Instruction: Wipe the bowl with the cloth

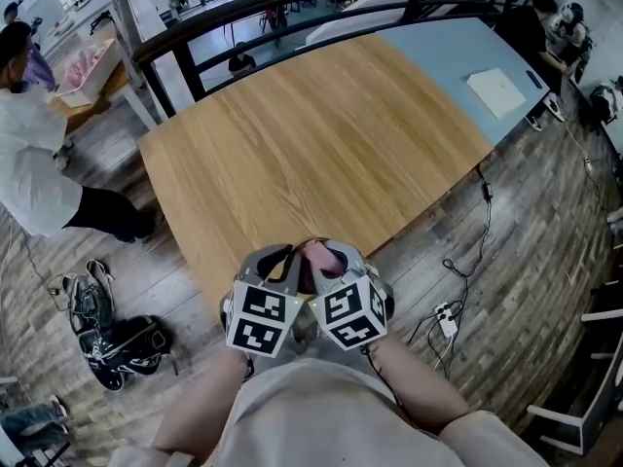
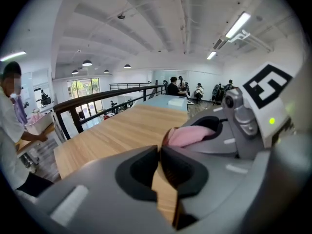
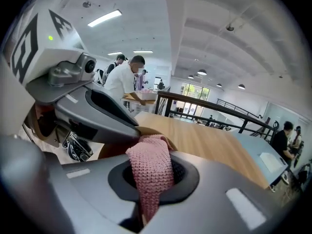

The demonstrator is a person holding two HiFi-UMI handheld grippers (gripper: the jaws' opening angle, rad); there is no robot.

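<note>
Both grippers hang side by side over the near edge of the wooden table [image 1: 321,134]. My right gripper [image 1: 341,259] [image 3: 152,179] is shut on a pink knitted cloth [image 1: 322,258] [image 3: 150,169], which hangs out between its jaws. My left gripper [image 1: 279,261] [image 2: 159,152] is closed on a thin tan wall that looks like the rim of a small brown bowl [image 2: 165,199] [image 3: 145,130]. The cloth [image 2: 192,135] bulges against the bowl just past the left jaws. Most of the bowl is hidden behind the two grippers.
A person in white [image 1: 24,154] stands at the far left beside the table. Dark bags [image 1: 107,339] lie on the floor at the left, cables and a power strip [image 1: 448,319] at the right. A black railing [image 1: 292,8] and a pale blue table [image 1: 458,52] lie beyond.
</note>
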